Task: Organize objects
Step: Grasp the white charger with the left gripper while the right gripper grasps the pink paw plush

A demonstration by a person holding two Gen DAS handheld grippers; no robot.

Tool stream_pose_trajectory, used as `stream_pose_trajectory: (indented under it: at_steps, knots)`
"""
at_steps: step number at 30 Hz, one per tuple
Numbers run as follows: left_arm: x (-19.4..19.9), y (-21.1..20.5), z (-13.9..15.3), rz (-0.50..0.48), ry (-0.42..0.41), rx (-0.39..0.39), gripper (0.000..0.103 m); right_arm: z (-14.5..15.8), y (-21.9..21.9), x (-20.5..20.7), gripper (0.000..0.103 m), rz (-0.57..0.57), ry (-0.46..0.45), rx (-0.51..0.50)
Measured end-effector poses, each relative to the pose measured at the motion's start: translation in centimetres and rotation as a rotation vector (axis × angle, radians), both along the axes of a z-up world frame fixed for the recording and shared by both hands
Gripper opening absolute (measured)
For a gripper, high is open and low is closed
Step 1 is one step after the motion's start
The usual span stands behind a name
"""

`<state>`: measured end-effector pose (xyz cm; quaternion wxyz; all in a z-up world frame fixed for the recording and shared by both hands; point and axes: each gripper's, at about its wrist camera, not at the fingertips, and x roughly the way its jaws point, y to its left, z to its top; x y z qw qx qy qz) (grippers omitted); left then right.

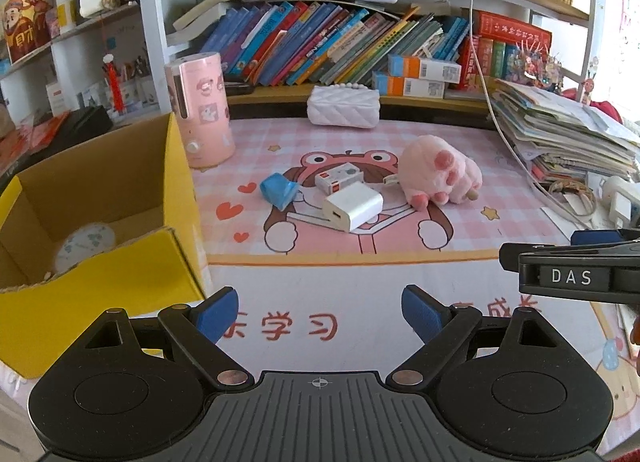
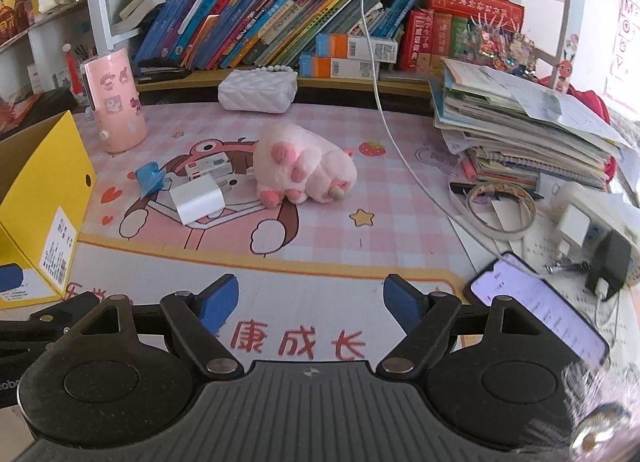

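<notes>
- Grippers both spread wide, nothing between pads: left gripper (image 1: 319,316), right gripper (image 2: 311,302), low over near edge of mat (image 1: 400,282), well short of clutter.
- Clutter bunched mid-mat: one white charger (image 1: 354,211), one small white box (image 1: 342,178) just behind it, one blue piece (image 1: 279,190) to its left, one pink paw plush (image 1: 440,170) to its right.
- Yellow box (image 1: 120,294) at left edge of mat, flaps up, one round white item (image 1: 84,246) already inside.
- Likely step: reach for a first pick, box as probable drop spot.
- Risk: charger, small box and blue piece close together, maybe touching; wide jaws could catch two or shove a neighbour aside.
- Risk: charger smooth and blocky, tilted on mat; off-centre pinch could let it twist out.
- Risk: plush soft, bulky; shallow grasp may slip.
- Risk: near box flap (image 1: 132,250) leaning inward, could snag a drop.
- Risk: white cable (image 2: 384,118) hanging across right side, easy to hook.
- Others: one pink canister (image 1: 202,110), one white quilted pouch (image 1: 343,106), one phone (image 2: 540,314), one tape roll (image 2: 500,210).
</notes>
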<state>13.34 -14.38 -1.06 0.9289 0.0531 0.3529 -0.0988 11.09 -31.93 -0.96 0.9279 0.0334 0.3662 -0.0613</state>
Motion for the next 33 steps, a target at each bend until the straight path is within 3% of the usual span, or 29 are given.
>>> stream_pose_trajectory:
  at_steps: [8,22,28,33]
  knots:
    - [1.7,-1.9,0.6,-0.018,-0.056,0.021,0.085,0.6,-1.2,2.2,0.079,0.041,-0.040,0.004]
    - [6.9,-4.9,-0.9,-0.009,-0.043,0.064,0.076,0.9,-3.1,8.1,0.079,0.083,-0.085,0.004]
    - [9.9,-6.4,-2.9,-0.018,-0.007,0.109,0.076,-0.1,-3.5,11.6,0.080,0.155,-0.070,-0.016]
    - [12.4,-7.1,-4.4,-0.025,0.012,0.143,0.076,-1.4,-2.3,14.6,0.082,0.289,-0.036,-0.123]
